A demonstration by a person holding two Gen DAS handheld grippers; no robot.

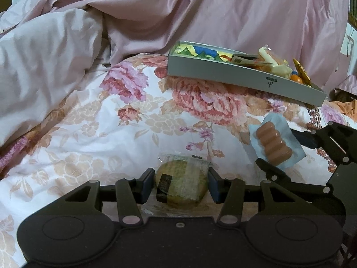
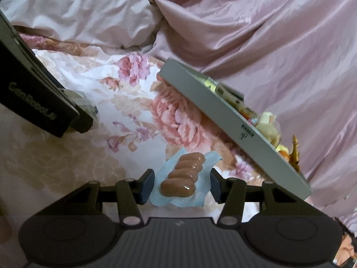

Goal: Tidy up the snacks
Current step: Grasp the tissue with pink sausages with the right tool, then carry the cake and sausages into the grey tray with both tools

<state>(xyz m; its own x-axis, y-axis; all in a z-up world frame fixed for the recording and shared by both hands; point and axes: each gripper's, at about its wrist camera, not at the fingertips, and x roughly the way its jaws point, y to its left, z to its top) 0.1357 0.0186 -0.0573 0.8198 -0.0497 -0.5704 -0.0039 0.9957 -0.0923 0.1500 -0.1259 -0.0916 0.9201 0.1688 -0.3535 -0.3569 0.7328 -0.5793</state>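
On the bed: floral sheet (image 1: 93,134) spread under everything; pink quilt (image 1: 223,15) bunched along the far side.
Left gripper (image 1: 181,185): my fingers stood apart, one on either side of the wrapped pastry (image 1: 180,184). The pads looked to be at or against the wrapper's edges; I could not tell whether they pressed it.
Pastry position: near edge of the left wrist view, lying on the sheet, a round pale cake in clear wrap with a dark label on its left side.
Right gripper (image 2: 181,186): my fingers were spread wide, flanking the sausage pack (image 2: 181,178). A gap showed on each side between pad and pack, so I had hold of nothing.
Sausage pack position: flat on the sheet, five pinkish sausages side by side on a light blue backing; in the left wrist view it lay right of the pastry (image 1: 275,144), near the grey box.
Grey box (image 1: 241,76): shallow open tray on the sheet, far and right of both snacks, its long side wall facing me. In the right wrist view it ran diagonally from centre to right (image 2: 223,116).
Box contents: loose snacks (image 1: 272,62) piled toward its right end, yellow and orange wrappers showing above the rim; bright printed pattern visible on the inside at the left end.
Left edge, right wrist view: body of my left gripper, dark, with lettering on its side.
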